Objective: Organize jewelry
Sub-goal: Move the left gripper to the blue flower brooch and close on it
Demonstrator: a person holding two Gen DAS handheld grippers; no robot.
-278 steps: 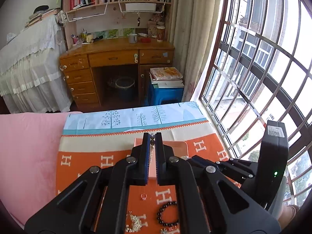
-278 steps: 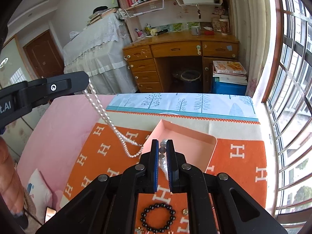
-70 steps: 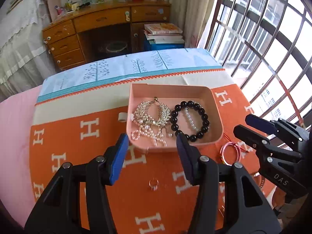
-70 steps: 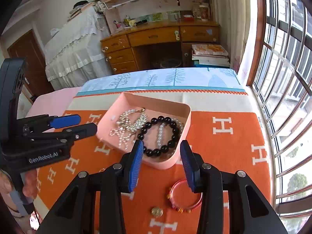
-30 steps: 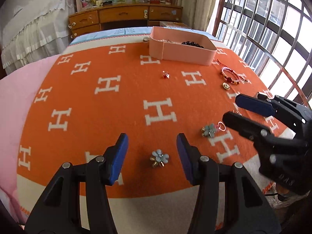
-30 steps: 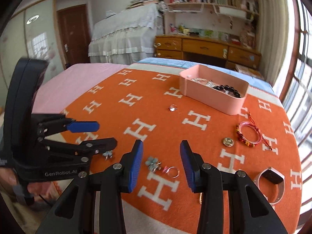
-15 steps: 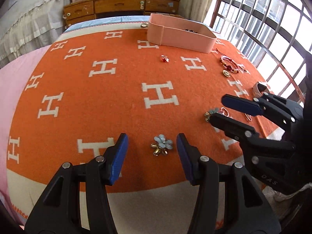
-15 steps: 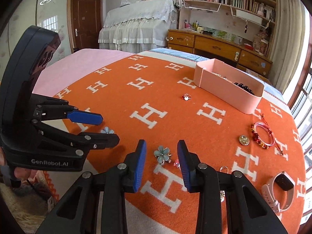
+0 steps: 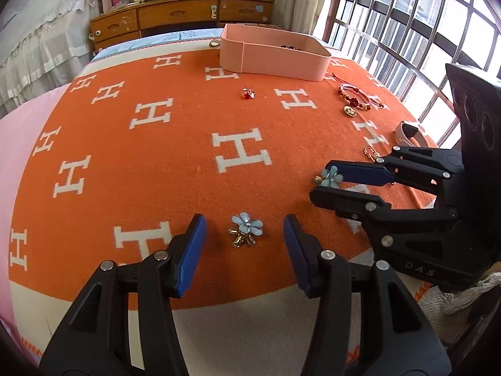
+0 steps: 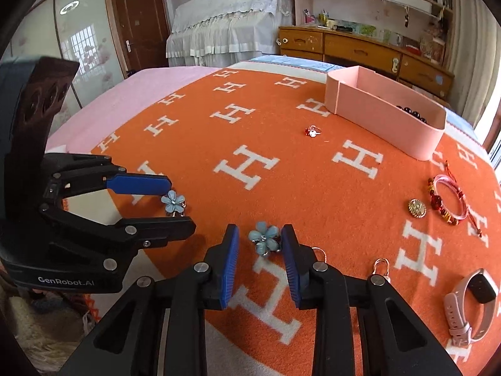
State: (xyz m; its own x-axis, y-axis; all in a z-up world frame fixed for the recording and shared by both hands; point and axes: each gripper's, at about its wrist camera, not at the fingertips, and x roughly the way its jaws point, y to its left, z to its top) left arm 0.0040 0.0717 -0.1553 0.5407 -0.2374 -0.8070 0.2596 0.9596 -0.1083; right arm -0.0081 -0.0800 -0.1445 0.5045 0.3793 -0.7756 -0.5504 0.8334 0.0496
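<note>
Two blue flower earrings lie on the orange blanket. My left gripper [image 9: 244, 232] is open, its jaws on either side of one flower earring [image 9: 245, 232], low over the blanket. It shows in the right wrist view [image 10: 175, 200] around that earring [image 10: 173, 200]. My right gripper [image 10: 260, 239] is open with its jaws close around the other flower earring [image 10: 263, 240], which also shows in the left wrist view [image 9: 330, 178] between the right gripper's fingers [image 9: 325, 181]. The pink box [image 9: 272, 51] at the far side holds a black bead bracelet [image 10: 410, 112].
On the blanket lie a red-stone ring [image 10: 312, 131], a pink and red cord bracelet [image 10: 447, 200], a gold round brooch [image 10: 417, 208], a pink smartwatch [image 10: 472, 300] and small hoop earrings [image 10: 380, 264]. Window bars stand at the right, a wooden desk behind.
Both grippers have come down closer to the blanket and to the flower earrings. The right gripper's jaws have narrowed around its earring.
</note>
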